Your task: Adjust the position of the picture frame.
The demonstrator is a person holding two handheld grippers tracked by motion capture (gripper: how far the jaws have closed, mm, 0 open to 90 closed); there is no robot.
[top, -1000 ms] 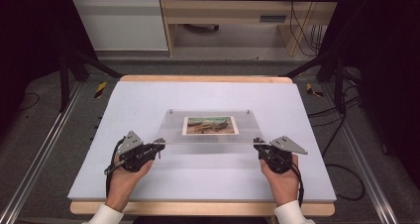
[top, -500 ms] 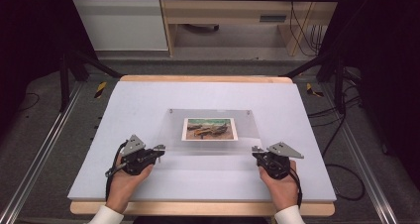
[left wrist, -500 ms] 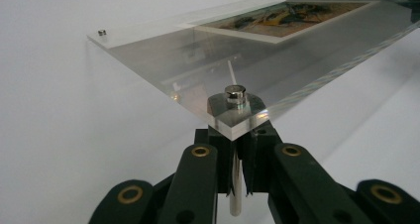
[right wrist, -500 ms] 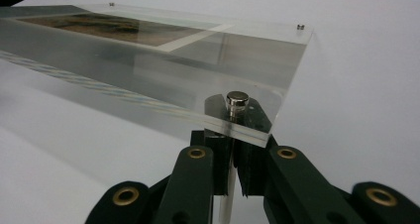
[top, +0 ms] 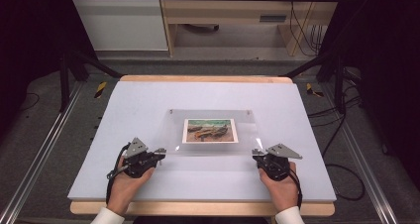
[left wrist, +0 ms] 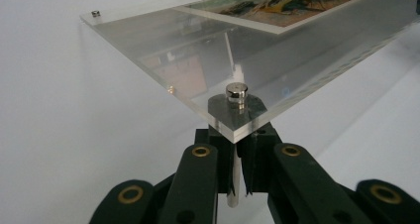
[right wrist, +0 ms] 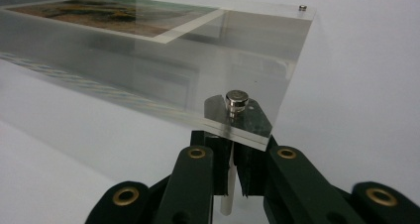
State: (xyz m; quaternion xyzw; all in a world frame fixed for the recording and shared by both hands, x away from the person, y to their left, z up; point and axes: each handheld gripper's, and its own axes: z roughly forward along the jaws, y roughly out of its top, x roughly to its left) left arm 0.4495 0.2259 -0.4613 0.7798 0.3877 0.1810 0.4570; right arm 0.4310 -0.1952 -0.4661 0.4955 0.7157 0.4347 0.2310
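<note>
A: What is gripped by the left claw (left wrist: 240, 177)?

B: A thin metal post (left wrist: 235, 184) under the near left corner of the clear frame (top: 210, 132) is clamped between its jaws. A silver cap (left wrist: 236, 92) is seen on top of that corner, just above the jaws.

A: And the right claw (right wrist: 229, 177)?

B: It is clenched the same way on the post (right wrist: 226, 187) under the near right corner, below another silver cap (right wrist: 236, 100).

A: Where is the frame found?

B: It is seen over the middle of the white desk (top: 148, 100) in the high view, between the two claws, which are placed at its near corners. In both gripper views its near edge is seen raised off the desk on the posts. Whether the far edge touches the desk cannot be told.

A: What is held inside it?

B: A landscape picture (top: 209, 130) is sandwiched flat in the clear plates, toward the middle. Small caps are also seen at the far corners (top: 171, 111).

A: And the hands?

B: Each claw is held by a hand (top: 126, 187) entering from the near edge of the desk, with white cuffs visible.
</note>
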